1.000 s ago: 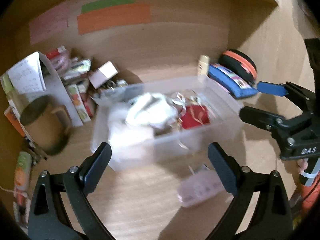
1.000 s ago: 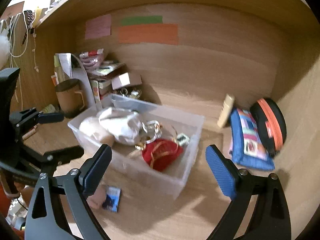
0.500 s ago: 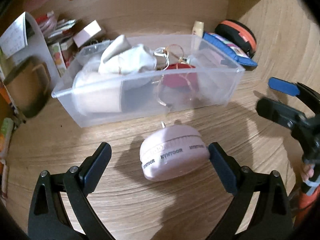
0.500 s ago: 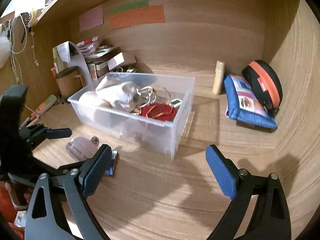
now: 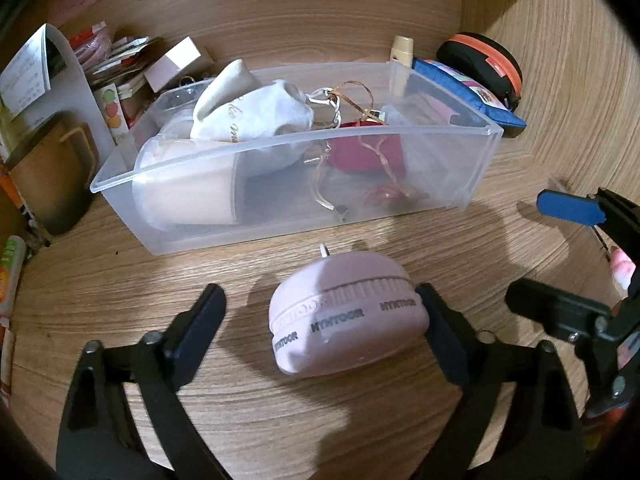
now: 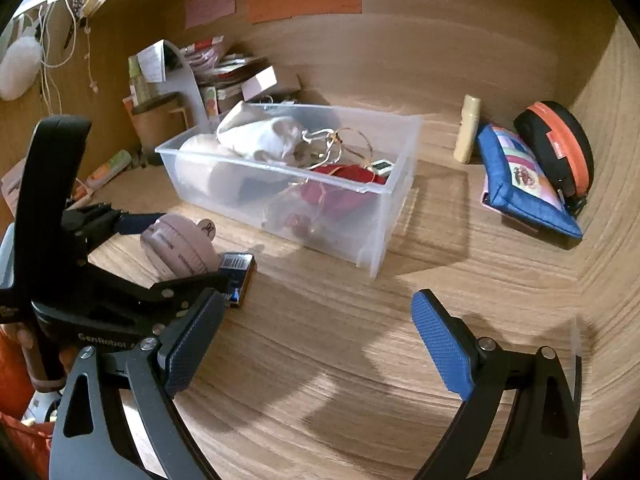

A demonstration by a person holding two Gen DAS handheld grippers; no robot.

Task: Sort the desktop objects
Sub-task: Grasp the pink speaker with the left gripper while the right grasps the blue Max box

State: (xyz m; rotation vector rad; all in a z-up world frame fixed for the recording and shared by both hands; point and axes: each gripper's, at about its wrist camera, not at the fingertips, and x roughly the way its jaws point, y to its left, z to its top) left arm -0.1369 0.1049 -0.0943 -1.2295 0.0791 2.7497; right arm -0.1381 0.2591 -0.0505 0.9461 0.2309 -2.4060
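Moved since a second ago: left gripper [image 5: 320, 312] has dropped from above the bin to desk level and closed in on the pink round case [image 5: 346, 316], which now fills the space between its fingers
Left jaws: spread wide, one finger on each side of the case; the right-hand finger looks to be touching or nearly touching its rim, the other stands clear, so nothing is gripped yet
Right gripper [image 6: 316, 344]: jaws released and empty, hovering over bare desk to the right of the case, well short of the bin
Pink case: on the wooden desk [image 6: 360, 360] just in front of the clear plastic bin [image 5: 476, 168], lying on its flat side, a printed band around its edge, a small tag poking up at the back
Beside it: a small dark blue packet [image 6: 239, 274] lies against the case on the desk, seen only from the right wrist
Bin contents: white drawstring pouch [image 5: 256, 114], a red pouch [image 5: 360, 152] with gold cord, a pale cup on its side
Back of the desk: blue zip pouch [image 6: 520, 176], black and orange round case [image 6: 560, 140], a cream tube [image 6: 467, 128], all still outside the bin
Meaning for the task: the approach looks finished, so the next step is probably to clench on the case and lift it over the near wall
Risk: the case is wide and rounded, so an off-centre squeeze could pop it out sideways
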